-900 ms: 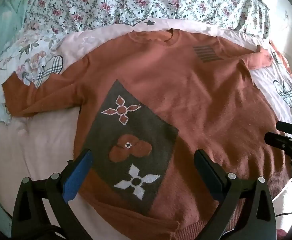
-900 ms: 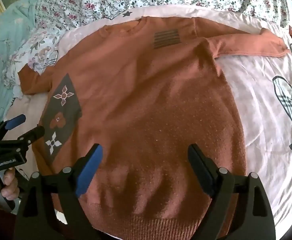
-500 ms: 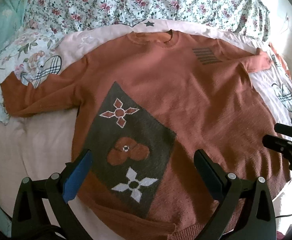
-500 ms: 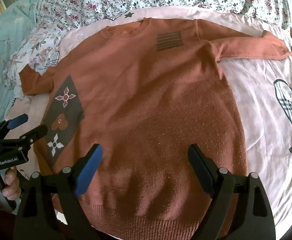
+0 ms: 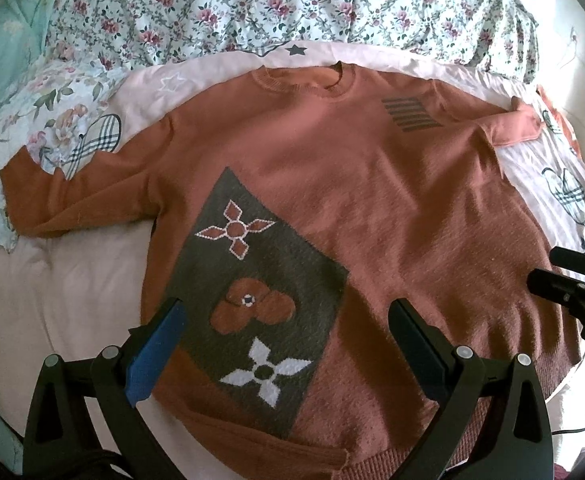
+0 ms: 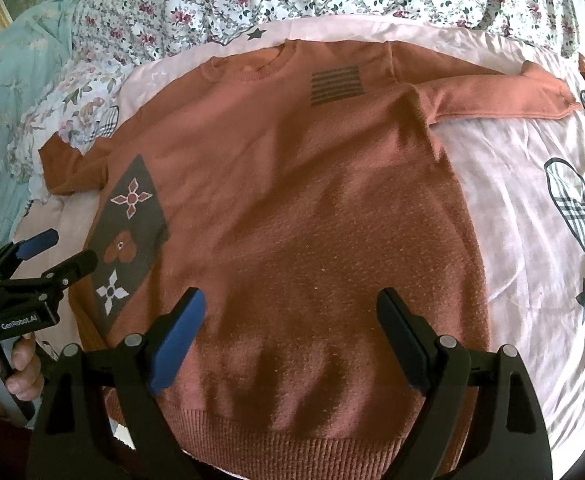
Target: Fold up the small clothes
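Bed setting: pink sheet (image 5: 72, 292) with plaid-heart and star prints, floral quilt (image 5: 292, 0) bunched across the top of both views, teal floral fabric (image 6: 8, 92) at upper left.

Orange sweater (image 5: 372, 200) lies flat, front up, centre of frame, collar toward the quilt, ribbed hem at the bottom edge. Grey patch with flower motifs (image 5: 252, 280) sits lower left of the body; striped grey block (image 5: 410, 114) near the upper right shoulder.

Edges: left sleeve (image 5: 72, 196) runs out to the left edge, its cuff partly under the floral fabric. Right sleeve (image 6: 492, 96) stretches toward the upper right, cuff on the sheet. Bare sheet shows below the left sleeve and widely to the right of the body in the right wrist view.

Left hand-held gripper (image 5: 284, 344): jaws spread wide above the lower part of the patch, nothing between them. Right hand-held gripper (image 6: 292, 336): jaws spread wide over the hem region, nothing between them.

Person's fingers (image 6: 20, 360) on the left gripper's handle, lower left of the right wrist view.
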The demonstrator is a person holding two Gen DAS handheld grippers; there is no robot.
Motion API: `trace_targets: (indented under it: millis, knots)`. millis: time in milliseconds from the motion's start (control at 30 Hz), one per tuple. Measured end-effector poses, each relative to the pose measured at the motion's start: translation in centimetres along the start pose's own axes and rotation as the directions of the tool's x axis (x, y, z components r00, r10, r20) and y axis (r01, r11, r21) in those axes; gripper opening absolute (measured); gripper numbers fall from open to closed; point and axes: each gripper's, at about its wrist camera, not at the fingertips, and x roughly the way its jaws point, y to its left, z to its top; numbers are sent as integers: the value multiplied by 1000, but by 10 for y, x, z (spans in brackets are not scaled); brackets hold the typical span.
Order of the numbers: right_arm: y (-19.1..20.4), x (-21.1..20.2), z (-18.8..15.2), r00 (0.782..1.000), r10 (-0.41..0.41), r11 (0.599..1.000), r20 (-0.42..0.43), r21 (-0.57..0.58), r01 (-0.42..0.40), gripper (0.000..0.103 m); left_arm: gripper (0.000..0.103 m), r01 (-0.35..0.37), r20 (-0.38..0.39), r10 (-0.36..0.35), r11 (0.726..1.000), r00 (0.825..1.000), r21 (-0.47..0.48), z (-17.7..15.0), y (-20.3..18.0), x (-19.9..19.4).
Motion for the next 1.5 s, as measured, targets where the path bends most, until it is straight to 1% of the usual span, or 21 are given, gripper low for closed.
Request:
trace_targets:
  millis: [33,100,200,267,400,567,633,833,867,1033,1167,1233,1433,1500]
  knots:
    - [-1,0,0,1000,-1,1000,1,2,1,88,101,0,-2,0,1000,1000,0,0,0,0]
    - [0,-1,0,999,-40,999,7,-9,40,88,101,3,6,-3,1000,1000,-1,1,0,-1]
    - [-1,-2,2,998,-51,999,25,-18,51,88,101,2,-8,-2,1000,1000,3,2,-1,0]
    - [-2,-2,5,998,-62,998,29,-21,62,88,101,-1,-2,1,1000,1000,6,4,-2,0]
    - [-6,-4,12,998,-52,999,24,-4,52,88,101,5,44,-5,1000,999,4,8,-2,1]
    - [-12,-4,19,999,-42,999,17,7,42,88,101,-6,51,5,1000,999,10,12,-3,3]
    - [-14,-3,20,999,-41,999,11,11,40,88,101,-24,59,23,1000,998,17,15,-4,5]
    - [-23,2,26,1000,-30,999,-10,30,30,88,101,-9,29,9,1000,1000,-5,23,-6,13]
    - [-25,3,27,999,-30,999,-12,36,30,88,101,-1,14,2,1000,1000,-10,25,-6,16]
    - [-42,2,31,999,-36,997,-10,68,36,88,101,-4,-9,4,1000,1000,-14,31,-10,25]
    - [-76,-4,41,998,-60,989,13,139,58,88,101,-4,-22,4,1000,1000,-21,37,-13,32]
    - [-95,-6,49,997,-74,981,10,178,71,88,101,-1,-26,0,1000,1000,-27,41,-14,36]
    - [-177,-15,82,989,-149,951,23,279,137,88,101,-8,-41,7,999,999,-39,55,-20,46]
    - [-206,-21,93,982,-186,932,34,322,166,88,101,-10,-43,8,999,999,-45,61,-22,50]
